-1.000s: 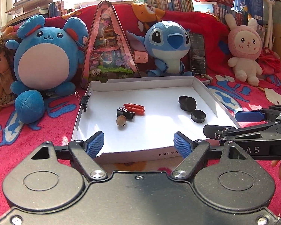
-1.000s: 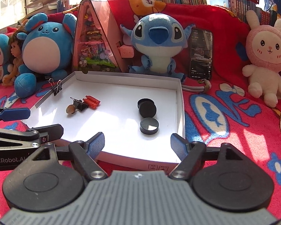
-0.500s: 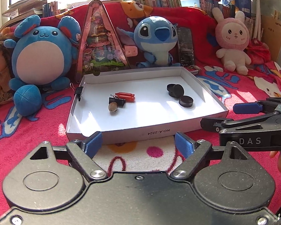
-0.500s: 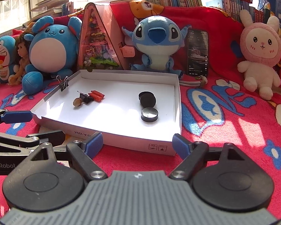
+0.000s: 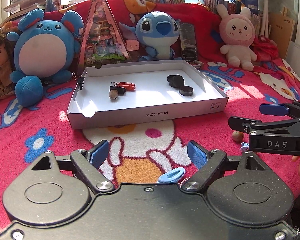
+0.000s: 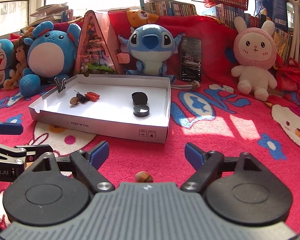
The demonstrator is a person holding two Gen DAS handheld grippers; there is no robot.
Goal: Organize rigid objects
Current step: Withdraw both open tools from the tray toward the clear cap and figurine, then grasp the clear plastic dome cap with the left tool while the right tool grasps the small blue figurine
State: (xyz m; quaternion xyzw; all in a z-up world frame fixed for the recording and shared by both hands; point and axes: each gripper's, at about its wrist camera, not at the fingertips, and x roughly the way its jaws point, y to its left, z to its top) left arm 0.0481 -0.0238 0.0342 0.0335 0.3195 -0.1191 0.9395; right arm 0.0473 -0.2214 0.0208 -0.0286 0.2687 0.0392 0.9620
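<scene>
Red cartoon-print blanket [image 5: 240, 100] covers the whole surface, with plush toys lined along the far edge in front of shelves of books. From the left wrist view, a shallow white box [image 5: 146, 116] sits in the middle distance. Inside it, far left, lie a black binder clip [image 5: 118, 90], a red piece [image 5: 127, 85] touching it and a brown nut [image 5: 113, 95] just in front; to the right are three black discs [image 5: 180, 84], two of them stacked. Another binder clip [image 5: 81, 80] grips the box's left wall. The left gripper [image 5: 148, 153] has its tongs wide apart with nothing between them, held over the blanket near the box front; a light blue clip [image 5: 172, 175] lies close to its body. At the right the right gripper [image 5: 250, 116] enters sideways, and a second nut [image 5: 238, 136] rests on the blanket just below it.

From the right wrist view the same box [image 6: 102, 124] lies far left of centre. The right gripper [image 6: 147, 153] is spread open – empty – and the loose nut [image 6: 144, 177] sits on the blanket near its body, between the tongs' bases. The left gripper [image 6: 10, 138] shows at the left edge
</scene>
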